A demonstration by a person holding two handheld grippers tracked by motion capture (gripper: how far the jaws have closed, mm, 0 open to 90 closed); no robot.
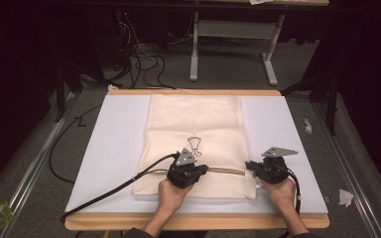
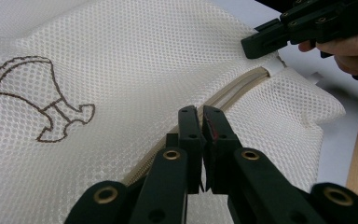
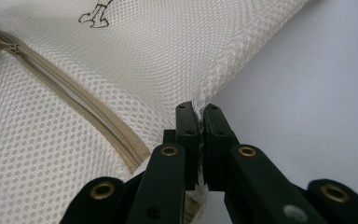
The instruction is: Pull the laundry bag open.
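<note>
With the right gripper (image 3: 200, 112) clamped on the mesh laundry bag (image 1: 193, 119) edge at four o'clock on the table (image 1: 278, 220), draw the left gripper (image 2: 200, 114), closed on the zipper (image 2: 242, 86) pull, steadily toward nine o'clock, keeping fabric taut.

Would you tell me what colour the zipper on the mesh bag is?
Beige, slightly darker than the cream mesh bag; the zipper shows best in the right gripper view.

The laundry bag (image 2: 135, 60) is cream mesh cloth, open-weave and matt, with a tan fabric zipper (image 3: 74, 107). Black fingers (image 2: 189, 135) look like matt plastic with brass-coloured rivets. The table (image 1: 297, 148) has a smooth white top and wood edge.
</note>
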